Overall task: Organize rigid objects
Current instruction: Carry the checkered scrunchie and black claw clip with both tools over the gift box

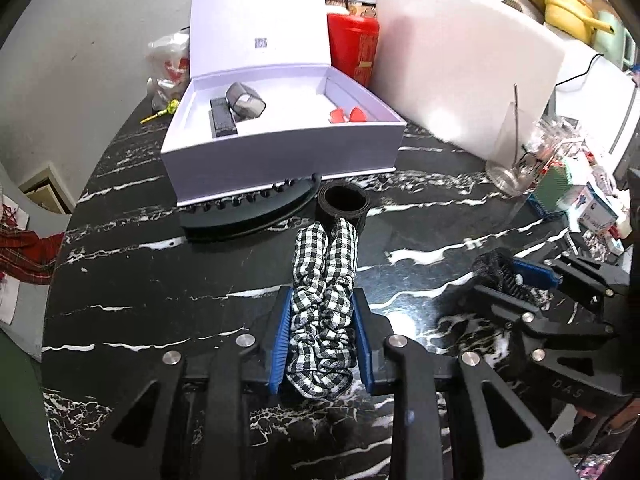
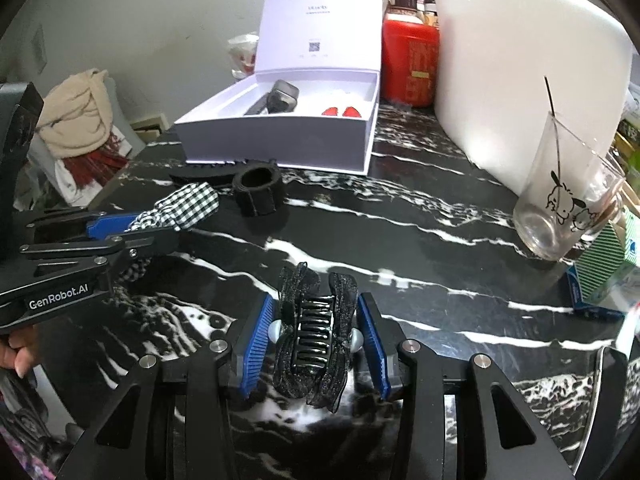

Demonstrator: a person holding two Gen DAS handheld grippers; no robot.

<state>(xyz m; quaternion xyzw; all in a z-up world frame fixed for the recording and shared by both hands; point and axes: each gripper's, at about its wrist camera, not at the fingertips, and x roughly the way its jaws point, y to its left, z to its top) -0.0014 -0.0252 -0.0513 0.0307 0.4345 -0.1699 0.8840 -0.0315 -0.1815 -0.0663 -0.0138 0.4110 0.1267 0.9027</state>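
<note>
My left gripper (image 1: pixel 322 332) is shut on a black-and-white checked scrunchie (image 1: pixel 324 280), held just over the black marble table (image 1: pixel 160 280); it also shows in the right wrist view (image 2: pixel 176 208). My right gripper (image 2: pixel 316 332) is shut on a black claw hair clip with black ribbon (image 2: pixel 314 332), seen from the left wrist view too (image 1: pixel 504 276). An open white box (image 1: pixel 280 152) stands ahead, holding a grey case (image 1: pixel 245 100), a black bar (image 1: pixel 222 118) and red pieces (image 1: pixel 348 115). A black comb clip (image 1: pixel 248 212) and a black band ring (image 1: pixel 343 202) lie in front of the box.
A drinking glass (image 2: pixel 560 208) with a straw stands at the right. A white board (image 1: pixel 464 64) and a red tin (image 1: pixel 352 48) stand behind. Small boxes and clutter (image 1: pixel 576 196) crowd the right edge. A plastic bag (image 1: pixel 168 64) sits left of the box.
</note>
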